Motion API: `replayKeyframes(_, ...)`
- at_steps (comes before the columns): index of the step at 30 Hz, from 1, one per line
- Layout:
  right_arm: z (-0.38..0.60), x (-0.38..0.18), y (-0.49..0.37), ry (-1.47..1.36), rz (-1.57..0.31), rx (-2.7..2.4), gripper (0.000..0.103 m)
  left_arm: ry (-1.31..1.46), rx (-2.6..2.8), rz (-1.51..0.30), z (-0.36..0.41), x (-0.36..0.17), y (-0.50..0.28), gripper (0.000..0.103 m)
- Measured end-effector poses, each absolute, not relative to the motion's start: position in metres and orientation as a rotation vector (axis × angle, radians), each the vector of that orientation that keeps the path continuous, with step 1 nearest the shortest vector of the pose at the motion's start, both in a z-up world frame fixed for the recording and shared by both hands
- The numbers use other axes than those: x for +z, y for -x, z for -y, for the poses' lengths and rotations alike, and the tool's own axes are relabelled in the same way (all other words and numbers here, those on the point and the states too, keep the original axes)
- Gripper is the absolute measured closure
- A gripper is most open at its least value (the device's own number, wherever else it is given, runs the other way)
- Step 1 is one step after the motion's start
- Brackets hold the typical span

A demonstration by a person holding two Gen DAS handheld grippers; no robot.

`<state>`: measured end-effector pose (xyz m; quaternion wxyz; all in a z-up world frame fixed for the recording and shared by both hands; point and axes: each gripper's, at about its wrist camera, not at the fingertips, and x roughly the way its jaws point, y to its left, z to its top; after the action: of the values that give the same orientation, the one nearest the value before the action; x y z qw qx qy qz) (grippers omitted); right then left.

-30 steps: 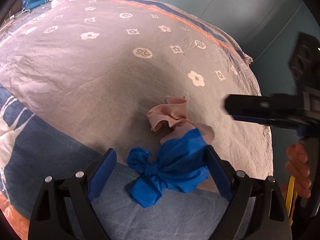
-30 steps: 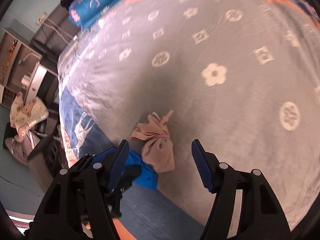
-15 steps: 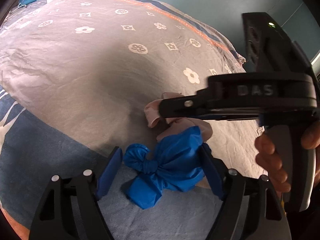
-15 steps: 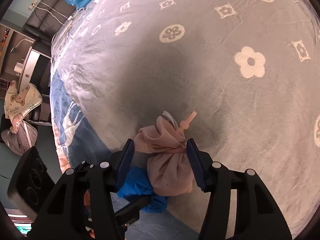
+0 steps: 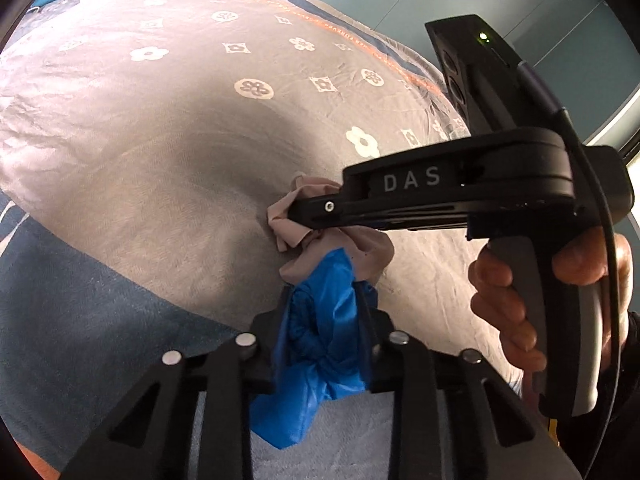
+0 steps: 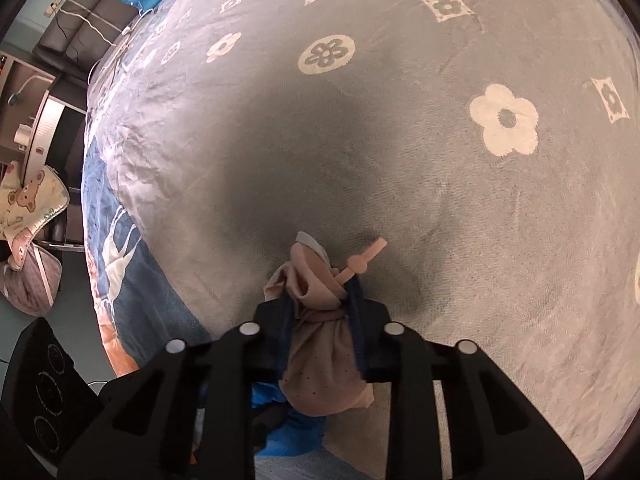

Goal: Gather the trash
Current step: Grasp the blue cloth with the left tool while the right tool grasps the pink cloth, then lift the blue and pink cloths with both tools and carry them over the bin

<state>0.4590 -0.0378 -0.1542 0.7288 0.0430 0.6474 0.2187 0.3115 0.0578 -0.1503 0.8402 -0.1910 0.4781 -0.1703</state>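
Blue bag (image 5: 320, 332): knotted, crumpled, lying on the bed (image 5: 168, 168) squarely between the fingers of the left tongs (image 5: 322, 308). Jaws closing on it, pads already pressing both sides; knot and loose tail spill back under the tongs, toward the camera.

Pink bag (image 6: 320, 344): touching the blue one, just beyond it from the left tongs. It sits between the fingers of the right tongs (image 6: 320, 304), jaws closing, pads squeezing its neck. Long axis runs along the fingers: fat end back under the tongs, tied tip (image 6: 364, 258) poking out past the fingertips.

Key relation: the bags overlap, pink draped on blue's far edge. Each tong has its own bag; right tongs cross just over and beyond the left's tips. Lifting likely needs the two pulled apart cleanly.

Right hand (image 5: 520, 292) wraps the handle.
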Motion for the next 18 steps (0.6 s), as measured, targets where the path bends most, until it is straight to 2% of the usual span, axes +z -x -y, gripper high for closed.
replayKeyframes(4,0.043,-0.146,-0.454,-0.143,-1.381,0.488,0.088,0.424,-0.365,-1.005,-0.06,-0.145,-0.308,0.082)
replayKeyframes(11,0.053,-0.115,-0.446,-0.191,-1.279,0.489,0.089,0.433,-0.386,-0.963,-0.068,-0.121,-0.288,0.083)
replayKeyframes(18,0.069,-0.059,-0.425,-0.248,-1.116,0.494,0.091,0.414,-0.4,-0.898,-0.074,-0.091,-0.261,0.083)
